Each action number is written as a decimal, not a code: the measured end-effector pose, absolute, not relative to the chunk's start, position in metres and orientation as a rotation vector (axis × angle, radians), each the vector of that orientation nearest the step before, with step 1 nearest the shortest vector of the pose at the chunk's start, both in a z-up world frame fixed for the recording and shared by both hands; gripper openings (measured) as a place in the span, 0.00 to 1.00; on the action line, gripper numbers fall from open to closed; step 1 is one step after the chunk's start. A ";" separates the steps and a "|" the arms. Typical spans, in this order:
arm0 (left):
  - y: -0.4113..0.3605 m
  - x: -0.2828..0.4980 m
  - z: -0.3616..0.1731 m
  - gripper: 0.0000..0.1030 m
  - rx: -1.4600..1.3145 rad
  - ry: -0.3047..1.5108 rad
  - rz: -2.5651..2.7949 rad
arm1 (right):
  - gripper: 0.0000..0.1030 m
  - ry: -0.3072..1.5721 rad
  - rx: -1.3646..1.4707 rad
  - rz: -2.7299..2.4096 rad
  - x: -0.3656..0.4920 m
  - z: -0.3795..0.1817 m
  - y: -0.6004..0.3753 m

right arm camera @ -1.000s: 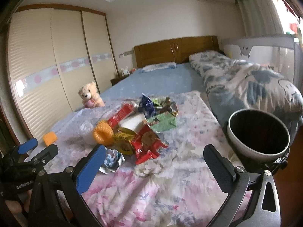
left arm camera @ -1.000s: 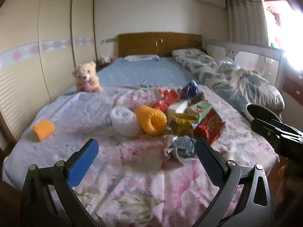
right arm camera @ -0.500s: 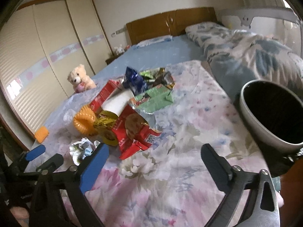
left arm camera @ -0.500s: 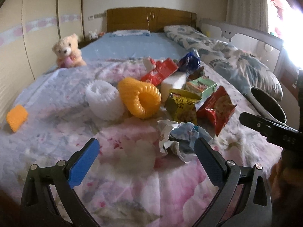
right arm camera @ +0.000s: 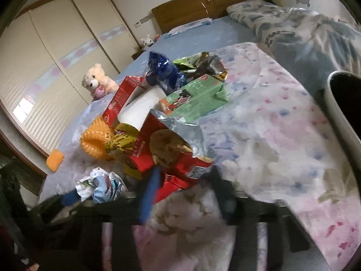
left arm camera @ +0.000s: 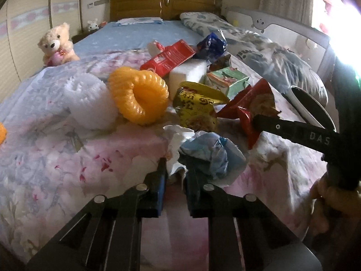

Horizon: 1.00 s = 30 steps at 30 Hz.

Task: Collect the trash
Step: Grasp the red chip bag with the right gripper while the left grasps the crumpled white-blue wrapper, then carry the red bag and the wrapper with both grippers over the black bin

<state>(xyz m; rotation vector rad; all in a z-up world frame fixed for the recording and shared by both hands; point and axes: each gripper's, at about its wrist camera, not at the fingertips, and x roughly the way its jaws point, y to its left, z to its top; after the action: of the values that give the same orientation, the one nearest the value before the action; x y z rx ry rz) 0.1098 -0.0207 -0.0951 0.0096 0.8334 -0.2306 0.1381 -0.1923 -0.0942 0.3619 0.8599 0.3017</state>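
Note:
Trash lies in a pile on the flowered bedspread (left arm camera: 56, 153). My left gripper (left arm camera: 175, 169) is shut on the white near edge of a crumpled white-and-blue wrapper (left arm camera: 207, 153), at the pile's front; the wrapper (right arm camera: 101, 185) also shows in the right wrist view. My right gripper (right arm camera: 185, 180) is blurred and its jaws are closing, with the lower corner of an open red snack bag (right arm camera: 171, 149) between them. From the left wrist view one right finger tip reaches that red bag (left arm camera: 248, 101). A white bin with a black liner (right arm camera: 338, 113) stands at the bed's right side.
Behind the wrapper sit an orange foam net (left arm camera: 140, 94), a white foam net (left arm camera: 90, 101), a yellow packet (left arm camera: 196, 106), a green carton (left arm camera: 227, 81), a red carton (left arm camera: 169, 56) and a blue bag (left arm camera: 212, 43). A teddy bear (left arm camera: 56, 43) sits far left. A hand (left arm camera: 327, 198) holds the right gripper.
Both grippers came forward and down to the pile. The left jaws went from wide open to shut on the crumpled wrapper. The right jaws narrowed around the red bag's corner.

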 end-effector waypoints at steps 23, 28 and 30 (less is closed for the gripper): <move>-0.097 0.109 -0.060 0.11 0.067 0.755 -0.413 | 0.22 0.732 0.412 0.128 0.084 -0.064 -0.284; -0.126 0.108 -0.053 0.11 0.094 0.737 -0.461 | 0.22 0.718 0.423 0.068 0.072 -0.060 -0.309; -0.137 0.108 -0.051 0.11 0.106 0.730 -0.483 | 0.22 0.715 0.426 0.050 0.069 -0.059 -0.317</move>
<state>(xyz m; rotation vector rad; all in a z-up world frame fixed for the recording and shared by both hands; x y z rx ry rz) 0.1078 -0.1372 -0.0510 0.1061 0.7300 -0.4825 0.0688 -0.3171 -0.0592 0.4258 0.7152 0.0496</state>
